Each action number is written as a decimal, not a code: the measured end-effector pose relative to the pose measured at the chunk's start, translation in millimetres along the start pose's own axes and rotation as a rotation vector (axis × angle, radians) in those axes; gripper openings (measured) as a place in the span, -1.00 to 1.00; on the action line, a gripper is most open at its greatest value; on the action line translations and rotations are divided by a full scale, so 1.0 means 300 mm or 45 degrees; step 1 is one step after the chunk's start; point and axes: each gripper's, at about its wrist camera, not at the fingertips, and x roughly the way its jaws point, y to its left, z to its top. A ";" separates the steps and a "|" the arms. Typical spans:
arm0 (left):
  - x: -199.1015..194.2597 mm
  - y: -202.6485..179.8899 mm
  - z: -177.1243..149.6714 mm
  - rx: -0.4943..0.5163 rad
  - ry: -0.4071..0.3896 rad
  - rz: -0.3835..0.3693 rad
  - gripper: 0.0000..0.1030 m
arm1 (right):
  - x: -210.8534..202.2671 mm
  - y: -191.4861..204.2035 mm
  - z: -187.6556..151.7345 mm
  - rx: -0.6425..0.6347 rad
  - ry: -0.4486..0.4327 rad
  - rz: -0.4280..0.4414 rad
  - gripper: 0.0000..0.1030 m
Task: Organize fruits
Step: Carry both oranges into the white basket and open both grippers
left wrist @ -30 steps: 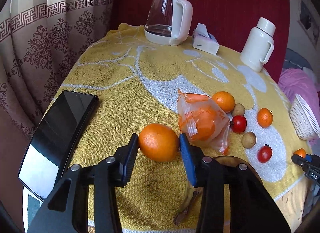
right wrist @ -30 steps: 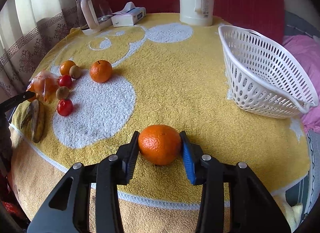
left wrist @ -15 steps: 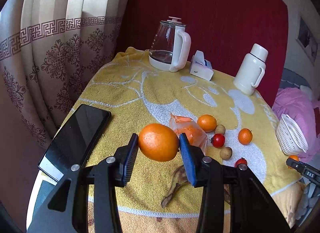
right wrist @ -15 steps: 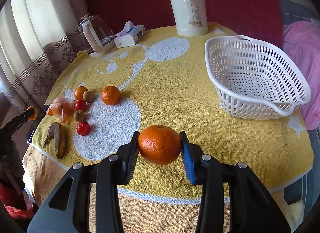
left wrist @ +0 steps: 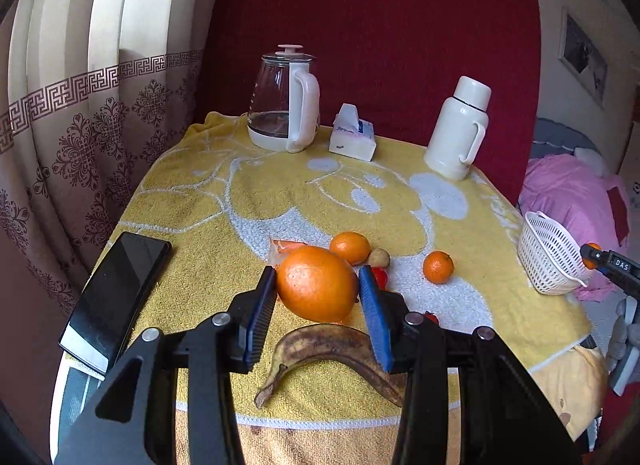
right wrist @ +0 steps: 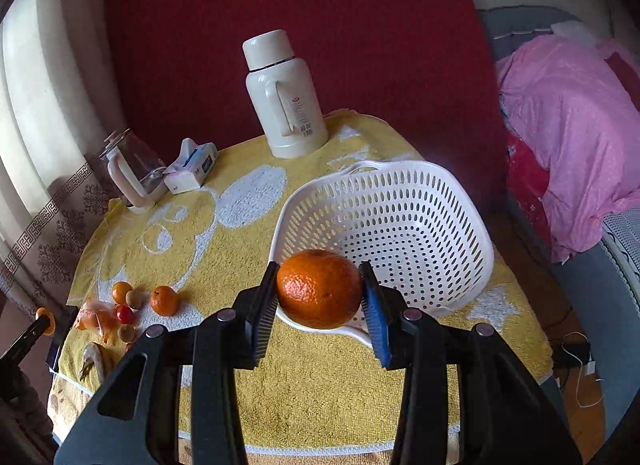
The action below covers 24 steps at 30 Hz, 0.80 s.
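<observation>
Left wrist | orange (left wrist: 318,289) hides bag (left wrist: 286,248), tomato (left wrist: 381,276)

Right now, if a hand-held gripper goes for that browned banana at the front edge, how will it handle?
Probably soft: the banana has a heavily browned skin, so firm pads could bruise or squash it. Its curve lies flat on the yellow towel, so it likely won't roll, though it may pivot if pushed at one end. The thin stem end looks like a weak place to grip.
</observation>
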 end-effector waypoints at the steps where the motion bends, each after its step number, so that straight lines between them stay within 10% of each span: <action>1: 0.004 -0.011 0.003 0.006 0.004 -0.004 -0.17 | 0.005 -0.026 0.006 0.021 -0.001 -0.016 -0.20; 8: 0.022 -0.099 0.028 0.055 0.024 -0.033 -0.17 | 0.065 -0.119 0.031 0.108 0.008 -0.053 -0.17; 12: 0.033 -0.171 0.043 0.100 0.032 -0.054 -0.17 | 0.070 -0.157 0.025 0.167 -0.022 -0.048 0.22; 24: 0.130 -0.547 0.108 0.324 0.073 -0.284 -0.17 | -0.049 -0.214 0.016 0.223 -0.247 -0.120 0.22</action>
